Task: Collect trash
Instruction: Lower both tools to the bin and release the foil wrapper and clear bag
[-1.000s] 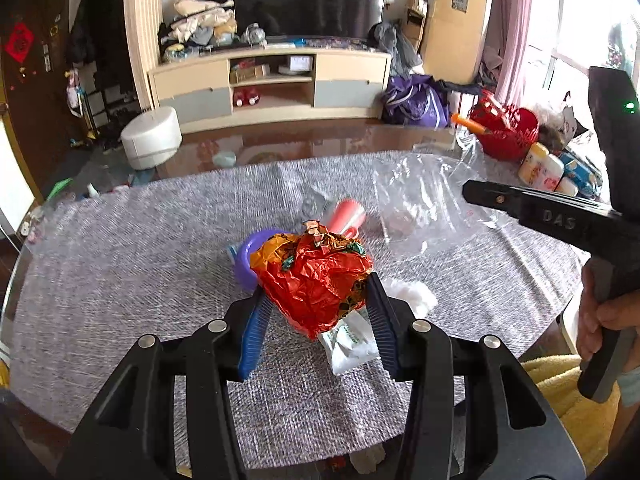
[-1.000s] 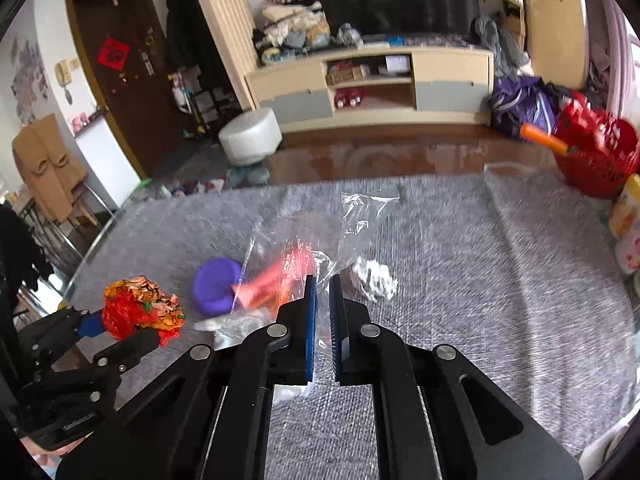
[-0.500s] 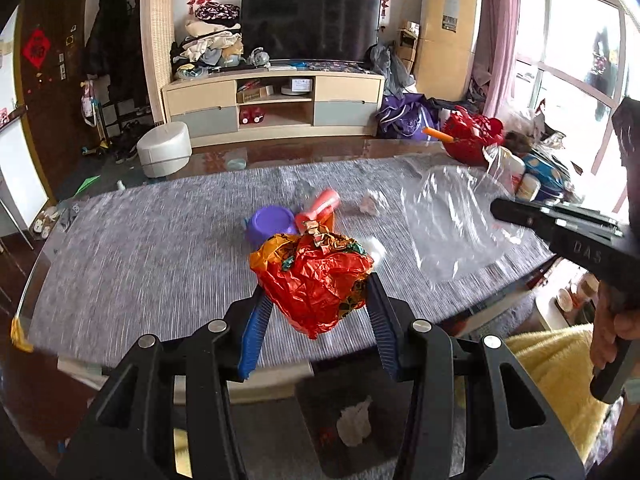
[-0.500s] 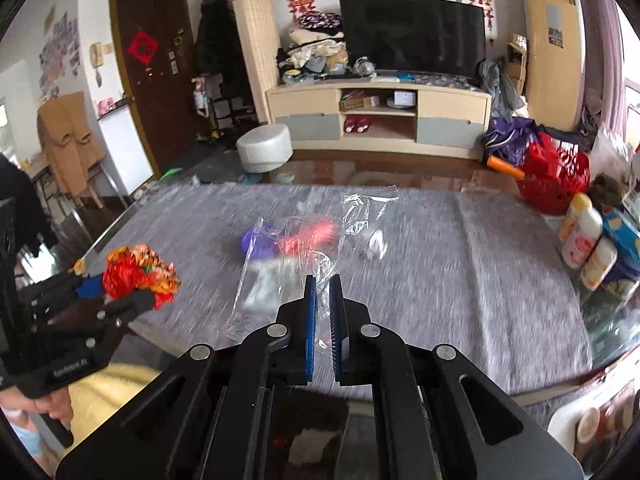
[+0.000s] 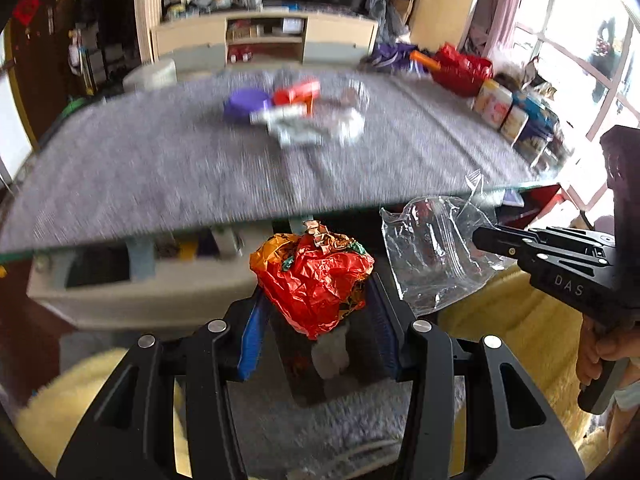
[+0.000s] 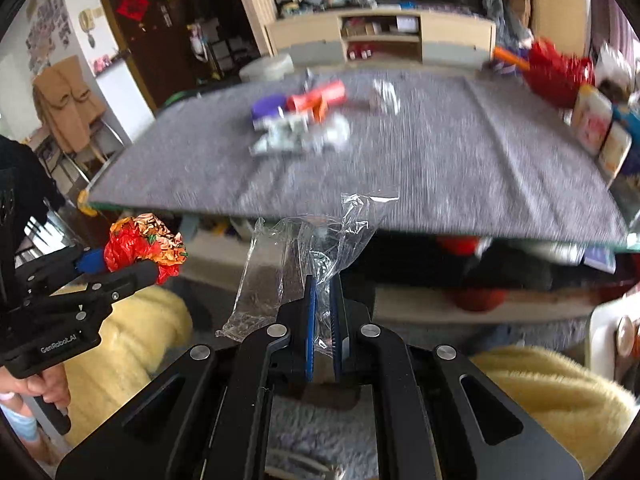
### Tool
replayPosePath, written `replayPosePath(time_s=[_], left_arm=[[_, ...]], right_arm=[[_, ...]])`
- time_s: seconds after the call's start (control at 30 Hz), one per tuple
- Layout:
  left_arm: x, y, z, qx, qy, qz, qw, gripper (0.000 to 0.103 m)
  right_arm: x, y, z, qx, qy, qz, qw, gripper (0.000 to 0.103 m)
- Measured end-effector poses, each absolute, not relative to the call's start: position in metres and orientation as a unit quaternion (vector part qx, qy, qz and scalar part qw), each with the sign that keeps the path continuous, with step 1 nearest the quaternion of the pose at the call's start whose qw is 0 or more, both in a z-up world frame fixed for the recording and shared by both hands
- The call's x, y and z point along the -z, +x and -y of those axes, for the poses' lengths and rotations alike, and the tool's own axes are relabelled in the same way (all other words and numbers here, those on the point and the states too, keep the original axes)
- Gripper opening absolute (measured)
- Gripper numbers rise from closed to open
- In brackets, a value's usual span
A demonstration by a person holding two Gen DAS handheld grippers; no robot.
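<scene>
My left gripper [image 5: 316, 300] is shut on a crumpled red and orange wrapper [image 5: 316, 276], held below and in front of the table edge, over a dark bin [image 5: 304, 364] on the floor that holds white paper. My right gripper [image 6: 324, 292] is shut on a clear plastic bag [image 6: 280, 264], also below the table edge. The bag [image 5: 432, 256] hangs to the right of the wrapper in the left wrist view. The wrapper [image 6: 140, 246] shows at the left in the right wrist view.
The grey-clothed table [image 5: 160, 168] carries a purple lid [image 5: 244, 104], a red-orange object [image 5: 296, 92], white crumpled paper [image 5: 308, 124] and bottles [image 5: 508, 112] at its right end. Yellow fluffy fabric [image 6: 540, 392] lies on both sides below.
Both grippers have pulled back off the table and dropped below its front edge, carrying the wrapper and the clear bag. The bin now lies under the left gripper.
</scene>
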State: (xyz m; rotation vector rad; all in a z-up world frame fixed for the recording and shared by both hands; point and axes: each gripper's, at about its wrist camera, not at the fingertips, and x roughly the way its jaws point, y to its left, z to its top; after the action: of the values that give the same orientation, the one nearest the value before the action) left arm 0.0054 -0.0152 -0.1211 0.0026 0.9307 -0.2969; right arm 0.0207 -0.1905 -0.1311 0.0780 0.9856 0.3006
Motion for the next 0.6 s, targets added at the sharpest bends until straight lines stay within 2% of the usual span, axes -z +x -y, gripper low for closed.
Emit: replayPosePath(time_s=[0.27,0.6], left_arm=[[0.189,0.007,0.026,0.154,-0.008,-0.52,0.84,0.045],[0.249,0.024,0.039,0.158,-0.015,-0.577,0.802,0.045]], right_arm=[[0.205,0.03,0.188,-0.121,0.046,-0.545,0.828,0.008],[0.235,0.048,0.174,-0.12,0.049,-0.576,0.807,0.008]])
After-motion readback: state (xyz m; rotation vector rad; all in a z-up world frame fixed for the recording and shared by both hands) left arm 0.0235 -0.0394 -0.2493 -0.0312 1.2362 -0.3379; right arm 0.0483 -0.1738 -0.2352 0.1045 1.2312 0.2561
